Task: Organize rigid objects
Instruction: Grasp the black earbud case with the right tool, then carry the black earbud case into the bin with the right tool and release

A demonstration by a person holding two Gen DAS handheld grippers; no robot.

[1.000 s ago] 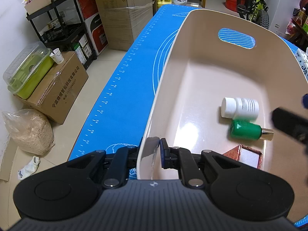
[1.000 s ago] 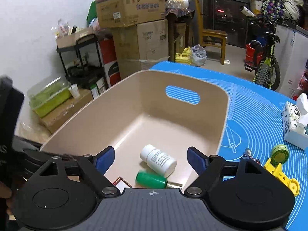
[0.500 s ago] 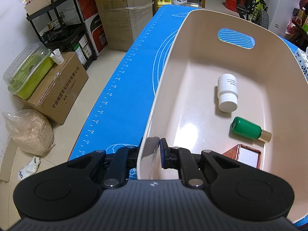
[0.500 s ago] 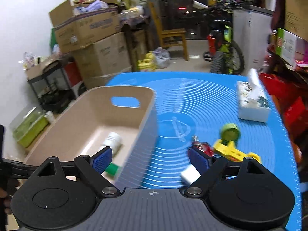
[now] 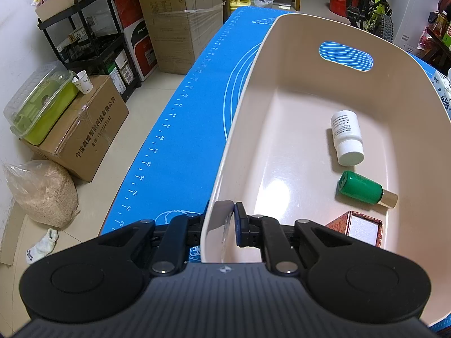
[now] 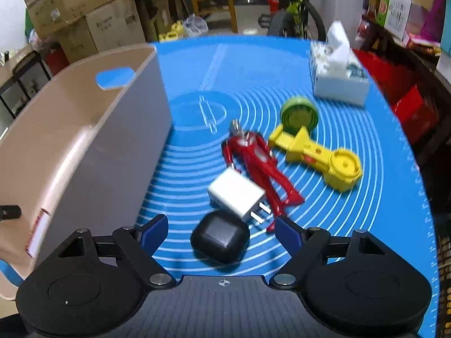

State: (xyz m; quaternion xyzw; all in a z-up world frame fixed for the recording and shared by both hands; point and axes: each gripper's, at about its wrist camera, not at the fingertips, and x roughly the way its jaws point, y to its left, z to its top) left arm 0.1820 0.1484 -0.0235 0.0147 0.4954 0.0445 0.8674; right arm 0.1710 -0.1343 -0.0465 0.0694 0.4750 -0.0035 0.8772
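My left gripper (image 5: 225,219) is shut on the near rim of the beige bin (image 5: 239,112). Inside the bin lie a white pill bottle (image 5: 346,137), a green bottle with a gold cap (image 5: 363,188) and a small red-framed box (image 5: 362,227). My right gripper (image 6: 221,232) is open and empty above the blue mat (image 6: 366,197), right of the bin (image 6: 84,146). Between its fingers lies a black case (image 6: 220,239). Beyond it lie a white charger plug (image 6: 239,194), a red toy figure (image 6: 256,160), a yellow toy (image 6: 318,157) and a green tape roll (image 6: 298,115).
A white tissue box (image 6: 338,73) stands at the mat's far right. Left of the table on the floor are cardboard boxes (image 5: 81,129), a green container (image 5: 42,104), a sack (image 5: 42,191) and a black shelf (image 5: 93,42). A bicycle (image 5: 372,2) stands behind.
My right gripper has swung from over the bin to the right, down over the loose objects on the mat. The white pill bottle has rolled in the bin. The left gripper has not moved.
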